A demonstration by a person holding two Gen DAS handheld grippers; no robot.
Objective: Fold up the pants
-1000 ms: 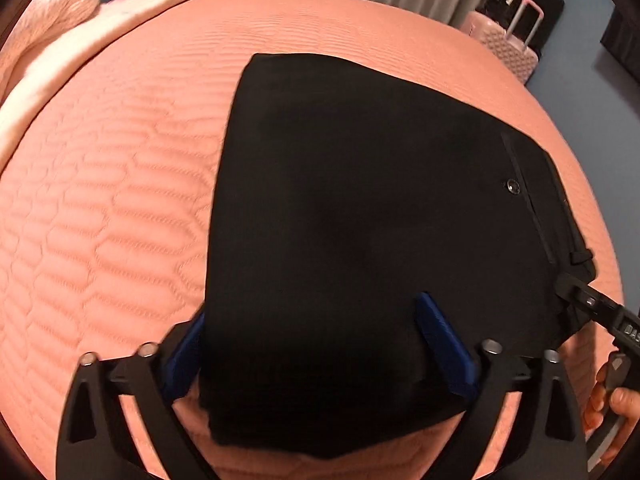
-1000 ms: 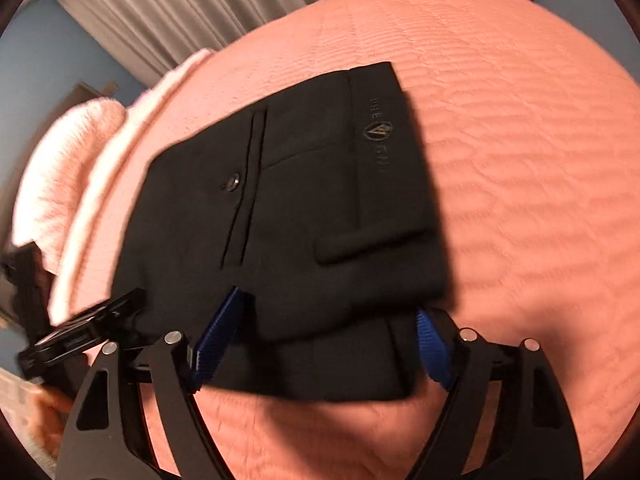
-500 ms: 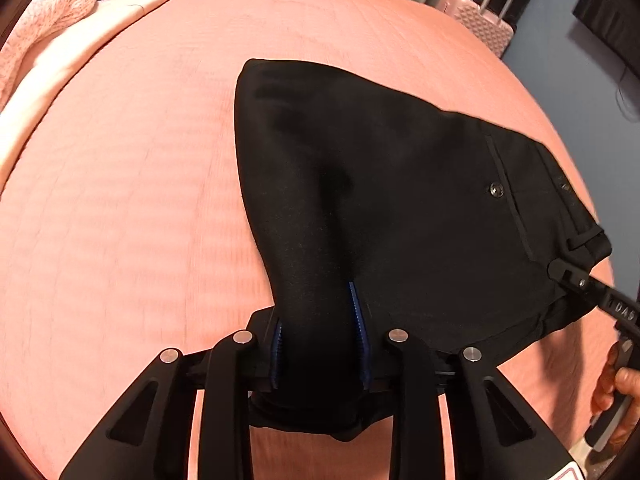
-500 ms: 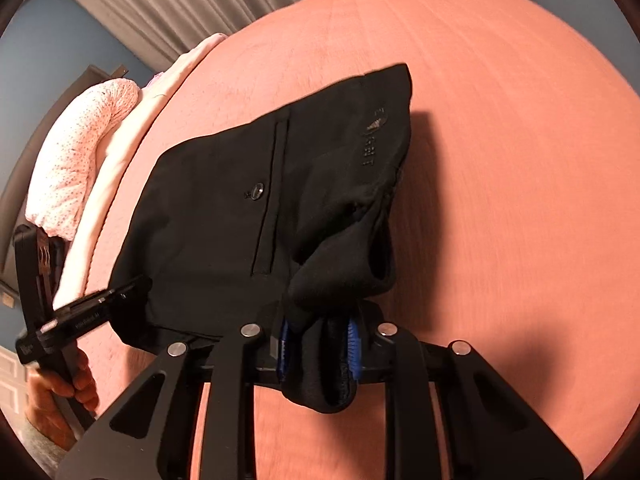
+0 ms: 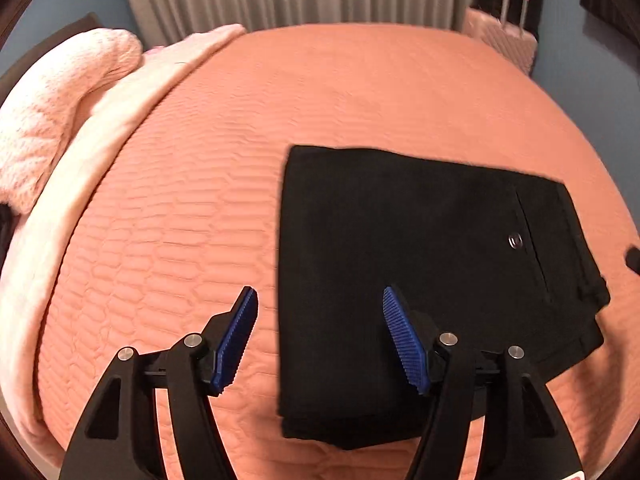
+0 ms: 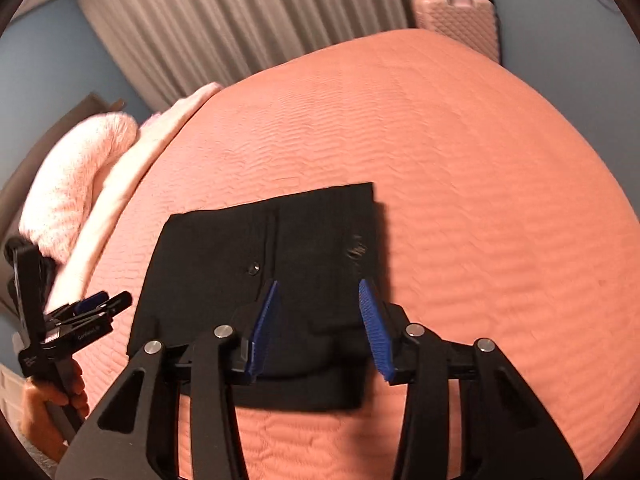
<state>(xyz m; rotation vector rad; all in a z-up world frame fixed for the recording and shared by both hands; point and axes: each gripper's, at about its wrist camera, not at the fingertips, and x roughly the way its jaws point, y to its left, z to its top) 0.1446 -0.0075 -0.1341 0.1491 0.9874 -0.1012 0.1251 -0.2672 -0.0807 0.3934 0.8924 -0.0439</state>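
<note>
Both grippers hang above the bed with nothing between their blue pads. The left gripper (image 5: 318, 336) is opening, fairly wide, over the near left edge of the black pants (image 5: 420, 272); the right gripper (image 6: 318, 326) is also opening, narrower, over the near right end. The pants lie as a flat folded rectangle on the coral quilt (image 5: 320, 92), pocket button up. To finish cleanly, I'd say lift straight away without snagging cloth, then check that the near edges sit flush.
</note>
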